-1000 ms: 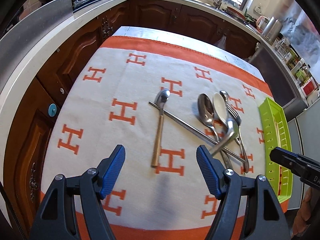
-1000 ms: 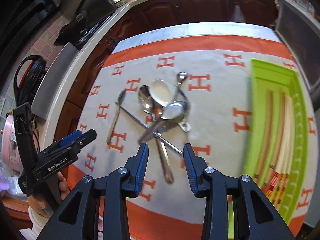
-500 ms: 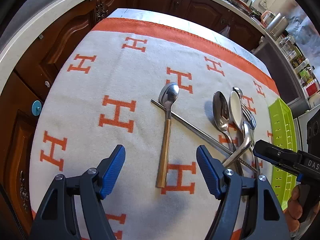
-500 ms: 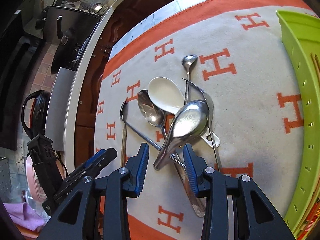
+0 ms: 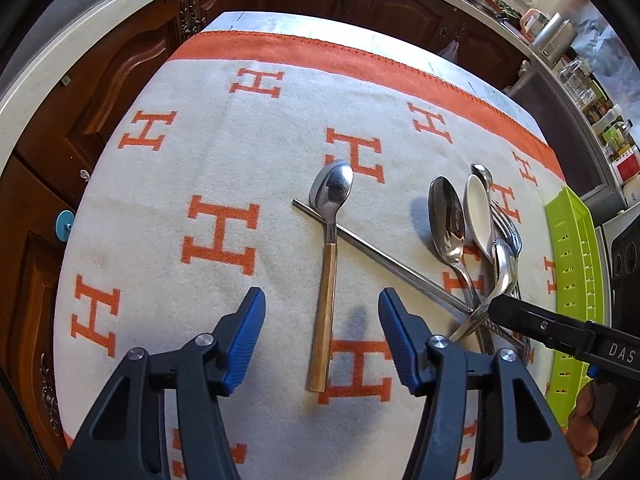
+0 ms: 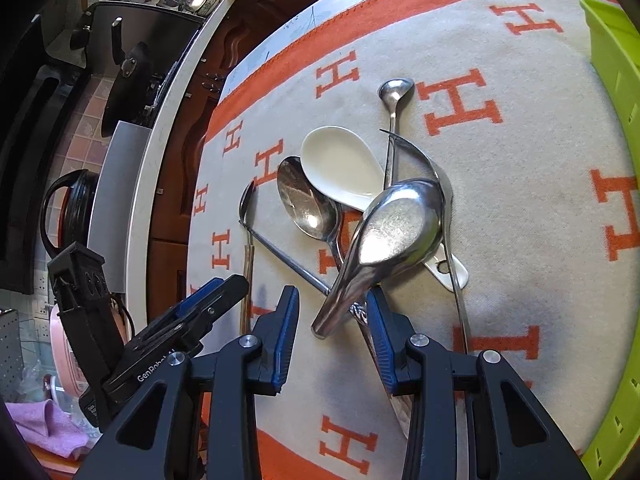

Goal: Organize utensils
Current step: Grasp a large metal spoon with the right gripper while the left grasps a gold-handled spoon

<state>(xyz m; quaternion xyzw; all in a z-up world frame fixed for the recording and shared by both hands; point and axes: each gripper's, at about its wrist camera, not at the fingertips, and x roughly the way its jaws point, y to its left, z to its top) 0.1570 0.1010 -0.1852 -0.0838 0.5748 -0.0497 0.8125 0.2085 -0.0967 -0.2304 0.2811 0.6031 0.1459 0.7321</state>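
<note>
A gold-handled spoon (image 5: pixel 326 276) lies on the white and orange cloth, its handle between the jaws of my open left gripper (image 5: pixel 322 312), which hovers above it. It crosses a steel chopstick (image 5: pixel 380 256). To the right lies a pile: a steel spoon (image 6: pixel 308 204), a white ceramic spoon (image 6: pixel 344 168), a fork (image 6: pixel 440 200), a small spoon (image 6: pixel 394 92) and a steel soup spoon (image 6: pixel 384 236) on top. My open right gripper (image 6: pixel 332 312) straddles the soup spoon's handle end.
A lime green utensil tray (image 5: pixel 576 280) stands at the cloth's right edge and also shows in the right wrist view (image 6: pixel 616 64). Wooden cabinets and a pale counter (image 5: pixel 80 40) border the table's far and left sides.
Both grippers have moved down and forward towards the utensils. The left one now frames the gold-handled spoon's handle; the right one now frames the soup spoon's handle.
</note>
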